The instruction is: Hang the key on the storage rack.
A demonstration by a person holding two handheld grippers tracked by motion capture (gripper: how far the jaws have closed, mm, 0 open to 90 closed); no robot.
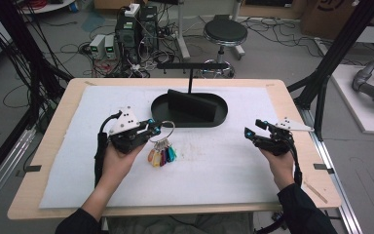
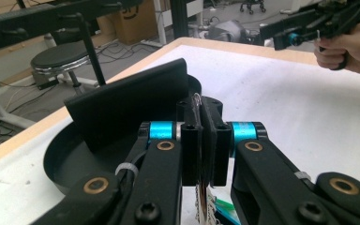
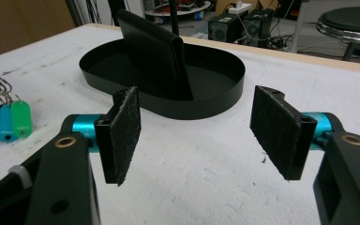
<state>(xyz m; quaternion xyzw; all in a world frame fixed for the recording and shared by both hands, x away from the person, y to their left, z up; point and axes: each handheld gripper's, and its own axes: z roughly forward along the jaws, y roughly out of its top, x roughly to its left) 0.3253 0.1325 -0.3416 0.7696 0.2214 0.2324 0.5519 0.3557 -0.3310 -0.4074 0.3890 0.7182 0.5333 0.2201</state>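
So the left gripper [image 1: 152, 127] has its jaws clamped tight on the metal ring [image 1: 166, 129] of a bunch of keys, and you can see the thin wire of that key ring [image 2: 197, 101] pinched between the pads in the left gripper view. The coloured tags [image 1: 161, 156] (orange, red, blue, green-ish) hang off the ring and sit just above or on the white mat [image 1: 214, 170], right below the gripper; I can't tell if they're touching it. The right gripper [image 1: 254, 129] is well off to the right side of the mat, jaws spread wide with nothing between them, and its fuzzy black pads [image 3: 275, 129] are clearly apart in the right gripper view. Between and a bit behind the two grippers sits a black oval tray [image 1: 163, 114] with an upright black divider [image 1: 192, 103] standing in it. The key tags [image 3: 4, 122] also peek in at the left edge of the right gripper view.
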